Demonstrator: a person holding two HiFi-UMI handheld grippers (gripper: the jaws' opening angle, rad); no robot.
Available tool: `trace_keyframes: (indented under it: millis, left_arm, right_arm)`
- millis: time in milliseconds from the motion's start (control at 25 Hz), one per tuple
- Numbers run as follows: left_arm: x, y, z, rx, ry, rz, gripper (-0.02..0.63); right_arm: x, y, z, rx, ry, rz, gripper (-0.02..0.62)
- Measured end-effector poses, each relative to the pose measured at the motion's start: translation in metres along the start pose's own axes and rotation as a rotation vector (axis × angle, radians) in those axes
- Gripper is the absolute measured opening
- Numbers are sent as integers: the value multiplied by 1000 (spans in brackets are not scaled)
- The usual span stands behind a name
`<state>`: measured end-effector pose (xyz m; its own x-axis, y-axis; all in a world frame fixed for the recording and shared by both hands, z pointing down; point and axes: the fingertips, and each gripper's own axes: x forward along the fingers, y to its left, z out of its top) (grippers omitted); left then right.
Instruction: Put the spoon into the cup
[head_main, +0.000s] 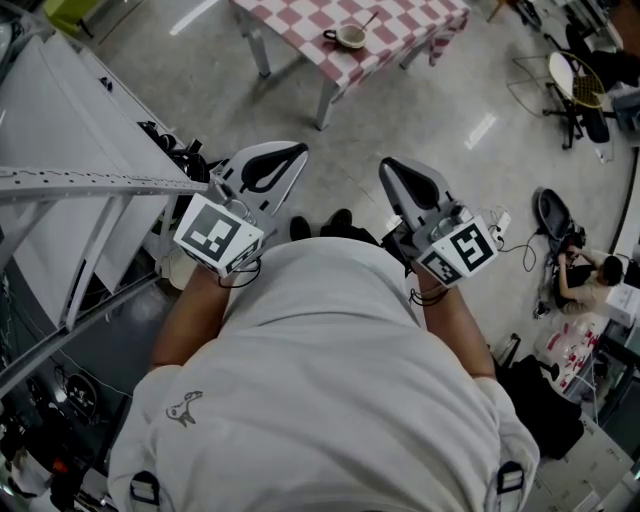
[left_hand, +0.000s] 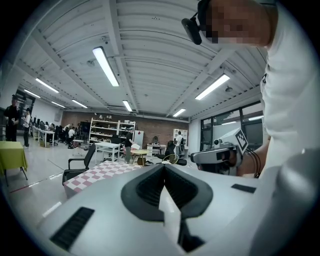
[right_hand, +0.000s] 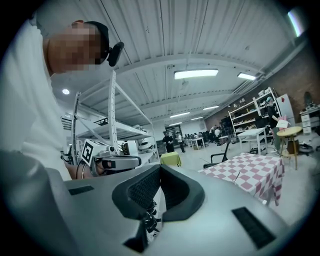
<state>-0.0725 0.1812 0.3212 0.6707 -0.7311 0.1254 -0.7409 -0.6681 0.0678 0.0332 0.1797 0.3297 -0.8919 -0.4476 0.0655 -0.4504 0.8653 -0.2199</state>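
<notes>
Closest to the head camera is the person's white shirt (head_main: 330, 380), with both grippers held just in front of it. Left gripper (head_main: 297, 151) and right gripper (head_main: 388, 166) point away over the floor, each with its jaws pressed together at the tips and nothing in them. Far off, at the top of that view, stands the table (head_main: 400, 45) under a checked cloth. On it sits the cup (head_main: 350, 37), and the spoon (head_main: 369, 20) seems to stand in it, handle slanting out over the rim to the right, though it is too small to be sure the bowl is inside. Left gripper view: jaws clenched tip to tip and empty, the right gripper just to the right, the table far ahead on the left; cup and spoon cannot be made out there. Right gripper view: jaws likewise closed on nothing, the left gripper at the left, the table far off to the right. By my judgement no grasp is in hand: the spoon appears to lie as the task wants, and both grippers are well apart from the table. If it truly sits in the cup, nothing more is called for; if it only leans on the rim, it would take a walk to the table, opened jaws and a pinch on the handle.
</notes>
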Motion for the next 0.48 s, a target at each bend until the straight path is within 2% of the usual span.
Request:
trace_keyframes:
  millis: [480]
  left_arm:
    - [-3, -8, 1, 9, -5, -26, 14]
  right_arm:
    - [-9, 5, -8, 9, 0, -19, 32]
